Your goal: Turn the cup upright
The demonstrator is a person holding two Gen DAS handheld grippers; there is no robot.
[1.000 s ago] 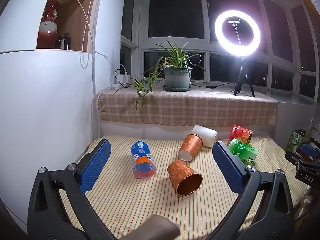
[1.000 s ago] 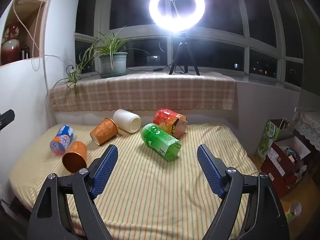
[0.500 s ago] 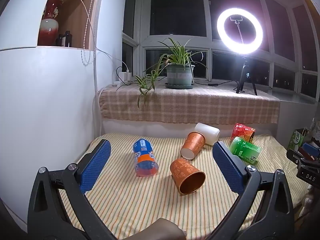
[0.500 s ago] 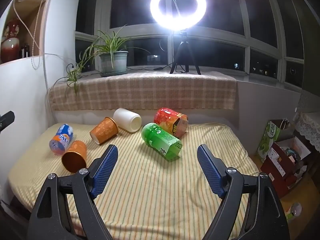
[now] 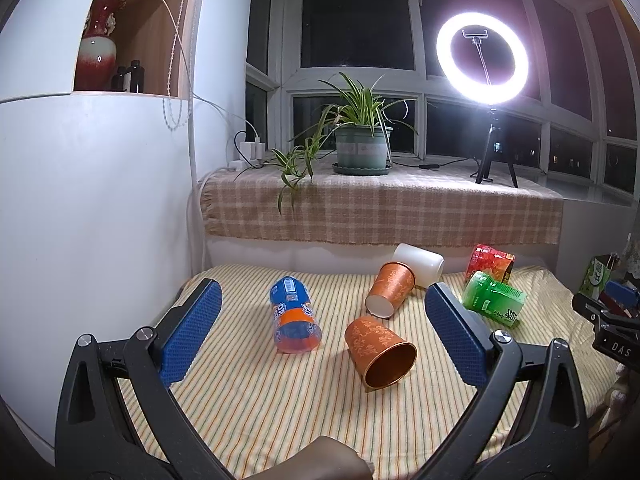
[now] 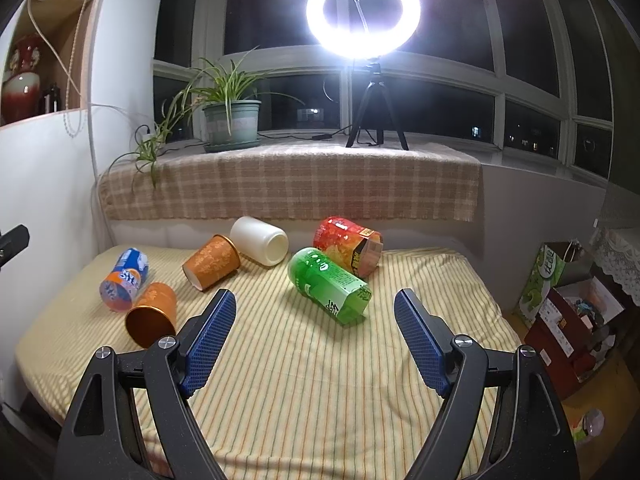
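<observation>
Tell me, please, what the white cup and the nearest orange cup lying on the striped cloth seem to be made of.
The plain white cylindrical cup looks like matte, slightly translucent plastic: smooth walls, no print, soft glow under the light. The nearest orange patterned cup looks like printed paper outside, but its inside shines coppery, so a foil lining or thin metal is possible; the pictures cannot settle it.

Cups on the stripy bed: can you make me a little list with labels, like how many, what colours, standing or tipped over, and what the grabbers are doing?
surface: striped bed cover
cups: six, none upright, all on their sides
colours: blue-orange cup; near orange cup; far orange cup; white cup; green cup; red cup
touching: far orange cup against white cup
left hand-held gripper: open, empty, above the bed
right hand-held gripper: open, empty
</observation>
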